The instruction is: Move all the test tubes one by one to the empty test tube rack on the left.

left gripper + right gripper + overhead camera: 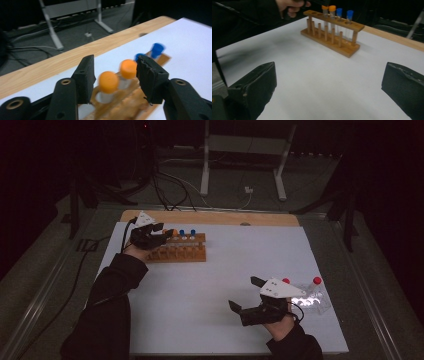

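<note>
A wooden test-tube rack (180,251) (331,33) stands at the back left of the white table. It holds two orange-capped tubes (108,82) (328,8) and two blue-capped tubes (187,233) (344,12). My left gripper (162,234) (115,72) hovers open over the rack's left end. The nearer orange cap lies between its jaws and touches neither. My right gripper (245,293) (329,82) is wide open low over bare table at the front right, with nothing between its jaws.
Two red-capped tubes (317,280) lie on a clear plastic holder (315,301) just right of my right gripper, near the table's right edge. A wooden strip (210,217) (75,53) runs along the far edge. Cables and a metal stand (245,150) are on the floor behind.
</note>
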Available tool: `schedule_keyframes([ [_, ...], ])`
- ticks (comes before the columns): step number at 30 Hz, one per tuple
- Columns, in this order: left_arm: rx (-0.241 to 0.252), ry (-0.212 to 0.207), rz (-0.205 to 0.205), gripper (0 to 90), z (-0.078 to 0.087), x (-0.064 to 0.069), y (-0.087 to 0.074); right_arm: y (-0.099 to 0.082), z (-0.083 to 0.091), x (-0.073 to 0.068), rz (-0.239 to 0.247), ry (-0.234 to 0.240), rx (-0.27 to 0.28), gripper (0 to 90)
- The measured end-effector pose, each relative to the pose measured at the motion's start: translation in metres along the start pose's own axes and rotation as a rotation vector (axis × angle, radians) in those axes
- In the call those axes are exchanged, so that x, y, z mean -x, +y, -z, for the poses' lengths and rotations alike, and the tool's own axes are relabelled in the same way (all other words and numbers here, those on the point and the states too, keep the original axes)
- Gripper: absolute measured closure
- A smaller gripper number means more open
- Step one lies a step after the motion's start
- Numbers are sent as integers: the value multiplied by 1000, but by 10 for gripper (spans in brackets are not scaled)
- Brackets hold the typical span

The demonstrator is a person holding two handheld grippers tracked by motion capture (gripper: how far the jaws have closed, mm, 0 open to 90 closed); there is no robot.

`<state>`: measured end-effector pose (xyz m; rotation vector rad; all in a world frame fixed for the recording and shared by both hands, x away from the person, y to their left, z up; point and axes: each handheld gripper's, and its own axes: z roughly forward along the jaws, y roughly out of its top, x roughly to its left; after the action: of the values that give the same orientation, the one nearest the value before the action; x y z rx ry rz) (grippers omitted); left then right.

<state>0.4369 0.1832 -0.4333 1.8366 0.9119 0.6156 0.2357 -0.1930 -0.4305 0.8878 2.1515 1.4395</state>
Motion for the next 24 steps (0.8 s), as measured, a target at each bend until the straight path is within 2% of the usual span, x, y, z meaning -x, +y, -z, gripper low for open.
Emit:
schedule_keyframes([
  [6,25,-60,8,258,17,10,4,5,16,12,-5,-51,32,0],
  [8,16,-85,8,162,21,15,5,6,21,16,-14,-69,40,0],
  [10,22,-110,-1,128,28,20,5,7,29,23,-19,-100,50,0],
  [11,27,-126,1,85,32,23,5,7,32,25,-21,-108,51,0],
  [13,36,-181,-2,56,39,29,4,6,41,32,-24,-148,57,0],
  [14,37,-193,-7,17,42,32,3,5,45,35,-27,-165,59,0],
  [17,54,-244,-23,17,52,42,0,2,56,46,-34,-220,60,0],
  [19,58,-260,-30,16,56,47,-3,-1,62,51,-43,-264,52,0],
  [24,70,-291,-52,16,66,62,-12,-14,71,63,-81,-323,37,31],
])
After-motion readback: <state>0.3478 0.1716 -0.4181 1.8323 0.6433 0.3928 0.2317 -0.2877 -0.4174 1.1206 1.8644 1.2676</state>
